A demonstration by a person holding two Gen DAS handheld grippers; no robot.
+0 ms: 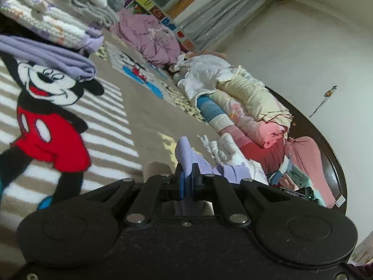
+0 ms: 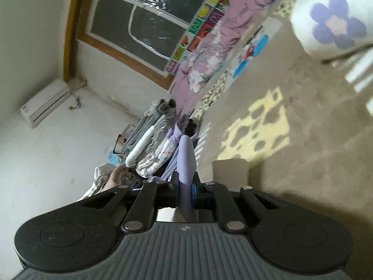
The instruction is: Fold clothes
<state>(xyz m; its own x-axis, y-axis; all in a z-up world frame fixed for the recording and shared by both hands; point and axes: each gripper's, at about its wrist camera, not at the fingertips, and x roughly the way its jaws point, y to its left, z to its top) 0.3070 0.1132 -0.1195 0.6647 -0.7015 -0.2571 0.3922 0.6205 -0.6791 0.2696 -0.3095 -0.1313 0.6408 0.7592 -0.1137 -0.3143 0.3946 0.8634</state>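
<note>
A pale purple garment [image 1: 186,154] pokes up between the blue pads of my left gripper [image 1: 188,175], which is shut on it; the cloth trails right into a purple and white bundle [image 1: 235,170]. In the right wrist view my right gripper [image 2: 186,186] is shut on a fold of the same pale purple cloth [image 2: 186,158], which stands up from the jaws. Both grippers hang low over a tan blanket [image 1: 144,116] on the bed. A folded purple garment [image 1: 58,58] lies on the cartoon-mouse print at the left.
Rolled bedding and clothes [image 1: 251,107] line the bed's right edge by a dark rim [image 1: 331,158]. A stack of folded quilts [image 1: 46,18] and a mauve heap [image 1: 151,39] lie farther back. A person's hand [image 2: 116,175] shows beside a folded pile [image 2: 153,144]. A flower-print cloth [image 2: 335,21] sits top right.
</note>
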